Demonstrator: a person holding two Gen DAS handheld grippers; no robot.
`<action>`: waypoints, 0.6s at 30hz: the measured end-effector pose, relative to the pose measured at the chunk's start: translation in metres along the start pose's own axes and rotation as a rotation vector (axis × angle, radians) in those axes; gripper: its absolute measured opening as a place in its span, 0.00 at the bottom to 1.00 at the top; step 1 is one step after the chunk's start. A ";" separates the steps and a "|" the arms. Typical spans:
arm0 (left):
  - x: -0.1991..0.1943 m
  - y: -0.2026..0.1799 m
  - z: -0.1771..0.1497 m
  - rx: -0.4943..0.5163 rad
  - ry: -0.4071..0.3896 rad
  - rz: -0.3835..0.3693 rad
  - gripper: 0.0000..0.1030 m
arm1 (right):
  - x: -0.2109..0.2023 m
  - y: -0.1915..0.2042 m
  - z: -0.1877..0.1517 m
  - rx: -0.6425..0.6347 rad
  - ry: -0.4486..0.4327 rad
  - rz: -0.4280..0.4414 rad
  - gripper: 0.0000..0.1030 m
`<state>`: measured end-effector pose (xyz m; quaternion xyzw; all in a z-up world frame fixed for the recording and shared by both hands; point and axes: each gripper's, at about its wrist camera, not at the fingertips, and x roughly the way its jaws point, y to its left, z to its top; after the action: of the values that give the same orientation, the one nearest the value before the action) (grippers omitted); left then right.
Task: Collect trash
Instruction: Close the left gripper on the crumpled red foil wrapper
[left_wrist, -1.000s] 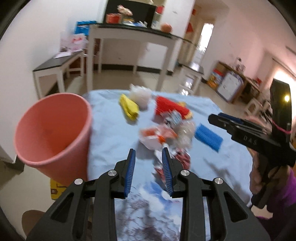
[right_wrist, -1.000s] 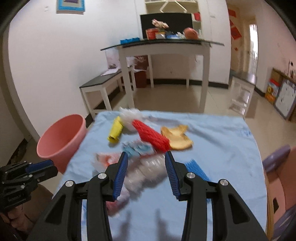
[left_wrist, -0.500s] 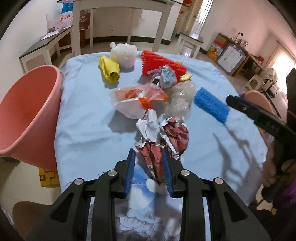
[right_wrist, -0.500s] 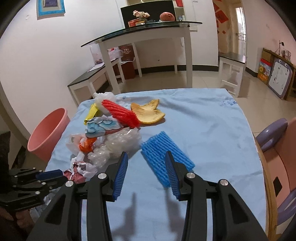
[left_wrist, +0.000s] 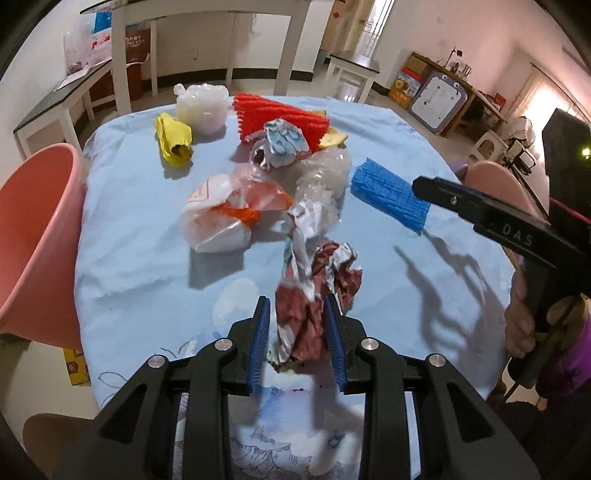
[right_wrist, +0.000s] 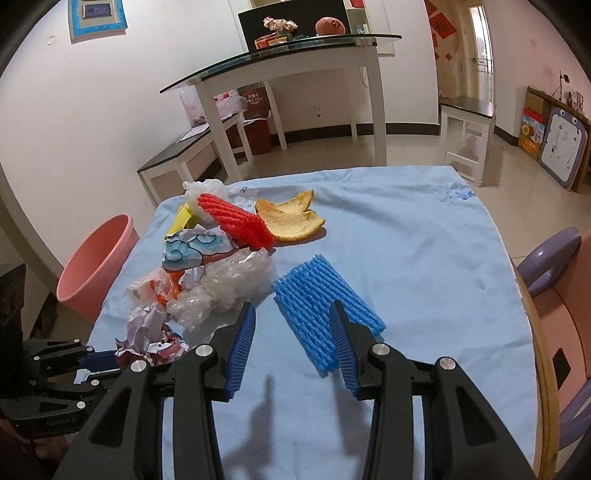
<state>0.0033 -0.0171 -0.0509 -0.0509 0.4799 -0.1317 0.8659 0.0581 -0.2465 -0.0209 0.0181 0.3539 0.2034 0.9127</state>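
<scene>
Both tools lower, nearer table edge (right_wrist: 532, 332)

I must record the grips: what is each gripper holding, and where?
Nothing yet. The left gripper brackets the crumpled red paper; the right gripper brackets the blue foam net.

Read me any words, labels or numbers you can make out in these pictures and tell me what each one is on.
"DAS": on the black body of the right gripper, seen from the left wrist camera.
Embossed lettering on the left gripper: too faint to read.
Print on the dark red box under the far table: too blurred to read.
Red wall decorations by the doorway: characters too small to read.
</scene>
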 end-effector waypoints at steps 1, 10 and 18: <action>-0.001 0.002 0.000 -0.001 -0.012 -0.001 0.26 | 0.001 0.000 0.000 0.001 0.002 0.003 0.40; -0.034 0.008 -0.002 0.016 -0.134 0.002 0.15 | 0.013 0.019 0.003 0.021 0.057 0.095 0.43; -0.051 0.016 -0.008 0.011 -0.202 0.016 0.15 | 0.038 0.050 0.004 0.073 0.155 0.197 0.47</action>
<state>-0.0262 0.0126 -0.0165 -0.0552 0.3897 -0.1217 0.9112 0.0682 -0.1860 -0.0333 0.0702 0.4271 0.2798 0.8569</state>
